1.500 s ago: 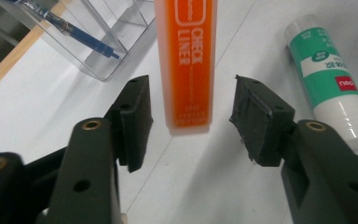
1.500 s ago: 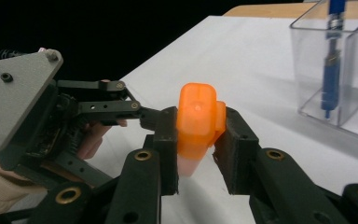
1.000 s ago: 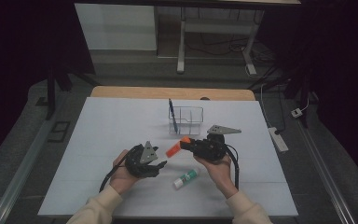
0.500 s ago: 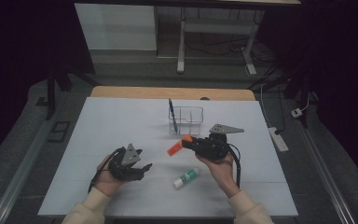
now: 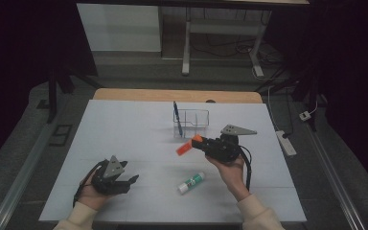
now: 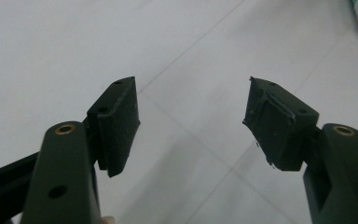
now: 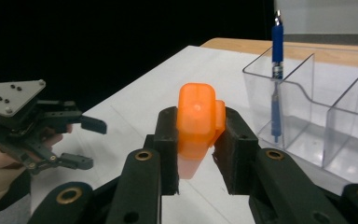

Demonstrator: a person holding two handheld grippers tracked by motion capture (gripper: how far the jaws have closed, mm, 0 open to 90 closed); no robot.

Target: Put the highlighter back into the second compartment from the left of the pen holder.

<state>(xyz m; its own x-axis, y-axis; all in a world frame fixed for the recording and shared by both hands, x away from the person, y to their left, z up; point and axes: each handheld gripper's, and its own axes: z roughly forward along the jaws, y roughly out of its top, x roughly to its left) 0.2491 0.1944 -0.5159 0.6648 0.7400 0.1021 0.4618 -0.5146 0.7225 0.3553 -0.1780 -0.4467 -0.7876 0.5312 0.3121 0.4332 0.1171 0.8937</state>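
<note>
Right hand-held gripper (image 5: 199, 142) is pinching an orange marker (image 7: 196, 122) between its pads, held above the desk (image 5: 124, 124) just in front of the clear organizer (image 5: 191, 122), marker tip angled down and away from it. The organizer has several compartments; a blue pen (image 7: 276, 70) stands upright in the one at its left end, the others look empty. Left hand-held gripper (image 5: 124, 182) sits low over the desk well to the left of the organizer, jaws spread with nothing between them; they have just been opening, and over the last second that hand has pulled back from the middle toward the near left corner. A glue stick (image 5: 191, 182) lies flat on the desk in front of the organizer, between the two hands and touched by neither. My read: handoff or regrip is done, right hand now owns the marker, step in hand is carrying it to the organizer. Next move calls for tipping the marker upright, lining it up over a free compartment, lowering it in past the wall, then releasing. Glue stick probably follows; the left hand-held gripper is free for it.
</note>
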